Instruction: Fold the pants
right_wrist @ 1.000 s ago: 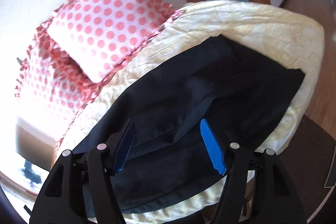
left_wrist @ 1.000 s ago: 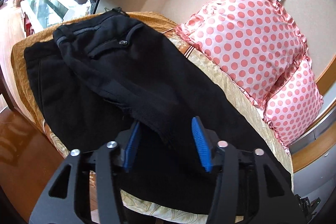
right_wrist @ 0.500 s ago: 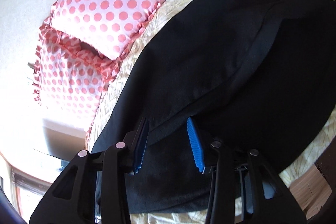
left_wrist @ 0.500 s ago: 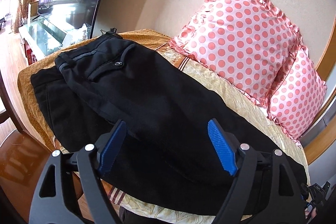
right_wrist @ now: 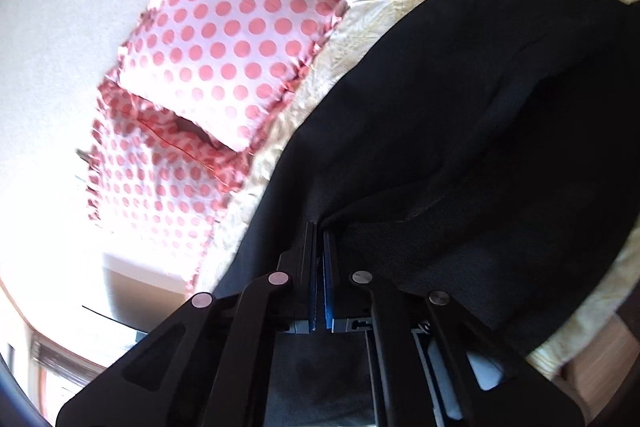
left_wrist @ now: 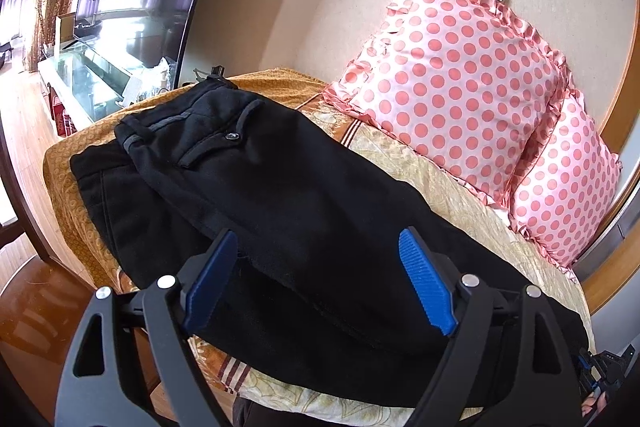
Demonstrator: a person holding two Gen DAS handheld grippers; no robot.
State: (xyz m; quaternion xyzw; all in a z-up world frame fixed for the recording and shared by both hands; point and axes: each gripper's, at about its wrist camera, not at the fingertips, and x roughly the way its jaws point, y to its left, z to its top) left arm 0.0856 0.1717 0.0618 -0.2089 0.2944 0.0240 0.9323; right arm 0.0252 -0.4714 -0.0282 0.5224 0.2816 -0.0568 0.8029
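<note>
Black pants [left_wrist: 280, 187] lie along the bed, one leg folded over the other, waistband with a pocket button at the far left. My left gripper [left_wrist: 320, 279] is open and hovers above the near edge of the pants, holding nothing. In the right wrist view my right gripper [right_wrist: 319, 235] is shut on a fold at the edge of the upper pant leg [right_wrist: 480, 147], the blue pads pressed together on the cloth.
Two pink polka-dot pillows [left_wrist: 460, 95] lean against the wall behind the pants; they also show in the right wrist view [right_wrist: 228, 47]. The bed has a gold patterned cover [left_wrist: 400, 155]. A glass cabinet [left_wrist: 88, 75] stands at the far left.
My left gripper opened wide and pulled back and up from the pants. My right gripper moved in to the leg edge and shut on the cloth.
</note>
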